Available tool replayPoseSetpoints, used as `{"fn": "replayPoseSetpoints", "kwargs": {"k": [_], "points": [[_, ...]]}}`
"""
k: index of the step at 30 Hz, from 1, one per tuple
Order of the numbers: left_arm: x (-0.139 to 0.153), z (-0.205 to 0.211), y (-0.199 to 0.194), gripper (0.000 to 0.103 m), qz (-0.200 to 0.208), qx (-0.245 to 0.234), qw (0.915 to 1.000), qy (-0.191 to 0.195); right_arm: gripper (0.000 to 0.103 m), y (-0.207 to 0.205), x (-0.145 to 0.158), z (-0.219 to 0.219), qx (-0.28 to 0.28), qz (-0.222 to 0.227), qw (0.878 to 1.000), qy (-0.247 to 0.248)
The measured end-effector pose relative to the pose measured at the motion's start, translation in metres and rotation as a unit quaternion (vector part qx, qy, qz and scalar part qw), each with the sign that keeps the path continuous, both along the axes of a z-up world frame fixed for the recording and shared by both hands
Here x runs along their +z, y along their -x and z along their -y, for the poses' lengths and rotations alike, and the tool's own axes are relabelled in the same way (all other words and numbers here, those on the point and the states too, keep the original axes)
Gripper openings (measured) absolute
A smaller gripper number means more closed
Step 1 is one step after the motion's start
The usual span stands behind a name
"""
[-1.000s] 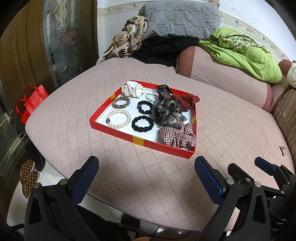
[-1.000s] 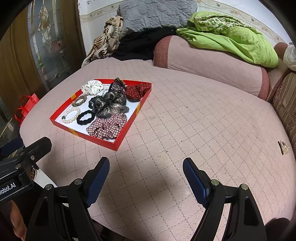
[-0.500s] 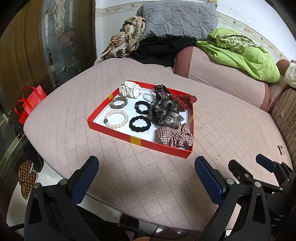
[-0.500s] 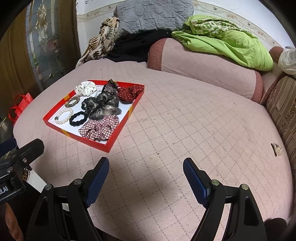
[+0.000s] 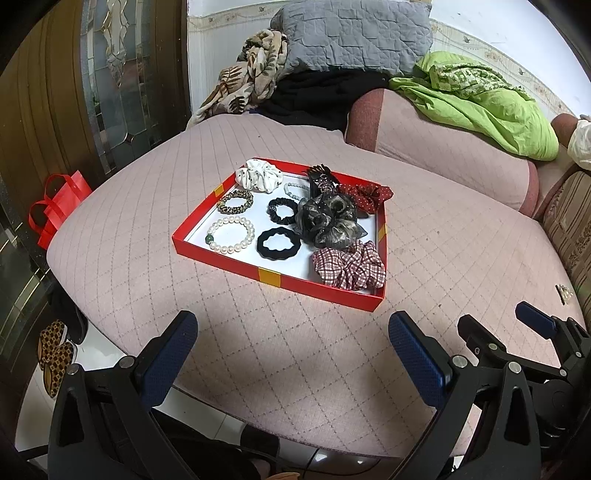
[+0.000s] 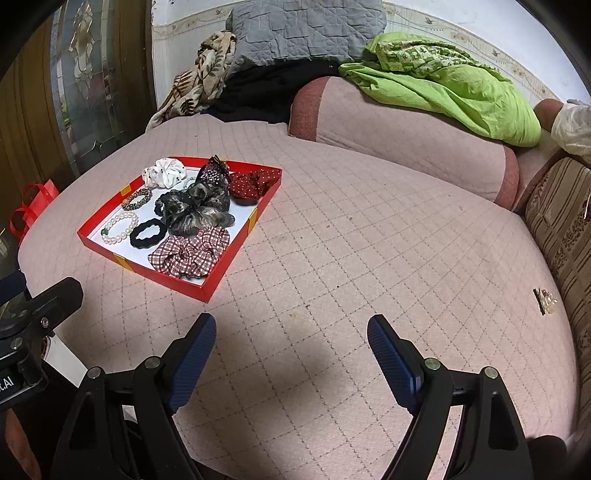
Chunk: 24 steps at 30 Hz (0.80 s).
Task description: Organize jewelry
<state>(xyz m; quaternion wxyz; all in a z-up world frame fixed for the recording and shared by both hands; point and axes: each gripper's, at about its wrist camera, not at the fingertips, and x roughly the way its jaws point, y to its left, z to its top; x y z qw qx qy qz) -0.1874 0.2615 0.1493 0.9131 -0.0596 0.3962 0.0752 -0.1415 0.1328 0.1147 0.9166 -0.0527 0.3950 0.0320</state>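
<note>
A red tray [image 5: 236, 265] with a white floor sits on the pink quilted bed; it also shows in the right wrist view [image 6: 173, 282]. It holds a pearl bracelet [image 5: 231, 234], a black scrunchie [image 5: 279, 244], a plaid scrunchie [image 5: 349, 264], a grey organza scrunchie [image 5: 327, 219], a white scrunchie [image 5: 258, 175] and a leopard hair tie [image 5: 235, 202]. My left gripper [image 5: 291, 338] is open and empty, short of the tray's near edge. My right gripper [image 6: 291, 341] is open and empty, to the right of the tray.
A small hair clip [image 6: 543, 301] lies on the bed at the far right. A pink bolster [image 6: 399, 140], a green blanket [image 6: 443, 88] and a grey pillow [image 5: 354, 35] line the back. A red bag [image 5: 55, 206] and slippers [image 5: 53, 356] sit off the left edge.
Both grippers have shifted slightly, so the tray sits a little further left and higher in the views. Both stay open and empty. Nothing in the tray has moved.
</note>
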Motion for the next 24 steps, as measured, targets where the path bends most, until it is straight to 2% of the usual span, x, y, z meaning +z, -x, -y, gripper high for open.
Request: {"fn": "replayPoseSetpoints", "kwargs": {"k": [24], "points": [[-0.0097, -0.0035, -0.0031, 0.103, -0.018, 0.008, 0.9998, -0.005, 0.089, 0.0001, -0.0022, -0.0045, 0.006, -0.002, 1.000, 0.000]]}}
